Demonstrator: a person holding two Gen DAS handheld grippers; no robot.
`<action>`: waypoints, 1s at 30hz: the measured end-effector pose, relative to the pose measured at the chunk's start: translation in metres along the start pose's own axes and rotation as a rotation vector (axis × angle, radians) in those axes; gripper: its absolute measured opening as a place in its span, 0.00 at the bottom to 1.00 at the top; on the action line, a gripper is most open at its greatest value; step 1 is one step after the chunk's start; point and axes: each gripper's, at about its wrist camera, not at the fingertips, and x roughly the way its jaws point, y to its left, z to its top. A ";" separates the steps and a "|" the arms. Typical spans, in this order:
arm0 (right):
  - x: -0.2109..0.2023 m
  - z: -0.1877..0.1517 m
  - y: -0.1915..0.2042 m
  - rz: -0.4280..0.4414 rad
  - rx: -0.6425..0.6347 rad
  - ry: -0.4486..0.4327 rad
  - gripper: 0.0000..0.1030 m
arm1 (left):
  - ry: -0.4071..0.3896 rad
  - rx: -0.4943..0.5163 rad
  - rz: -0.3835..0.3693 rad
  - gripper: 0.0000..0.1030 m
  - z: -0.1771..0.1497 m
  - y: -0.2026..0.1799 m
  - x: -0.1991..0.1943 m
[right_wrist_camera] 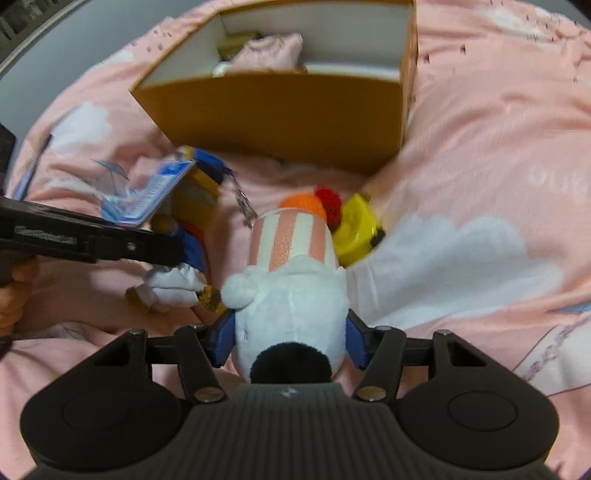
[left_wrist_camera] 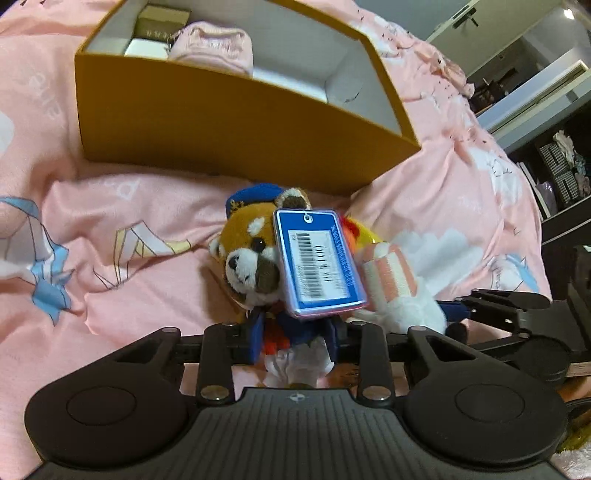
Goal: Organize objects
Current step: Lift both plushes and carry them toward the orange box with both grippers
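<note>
1. Left wrist view: open mustard-yellow cardboard box w/ white lining on pink printed bedding; inside, a pale pink fabric bundle & small gold-and-white boxes.
2. Left gripper pinches fuzzy red-panda plush in blue cap; its blue barcode tag overlaps the face.
3. Right gripper clamps white plush w/ pink-striped hat; yellow plastic toy just beside.

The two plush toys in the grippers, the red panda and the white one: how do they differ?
The red panda plush is orange-brown with a blue cap and a blue price tag; the white plush wears a pink-and-white striped hat and shows no tag. The panda sits in the left gripper, the white plush in the right gripper. The panda looks smaller. Both lie on the pink bedding before the yellow box.
</note>
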 end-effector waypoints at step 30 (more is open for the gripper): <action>0.002 0.012 0.002 0.014 0.019 -0.052 0.60 | -0.027 0.030 0.250 0.54 0.008 0.018 0.038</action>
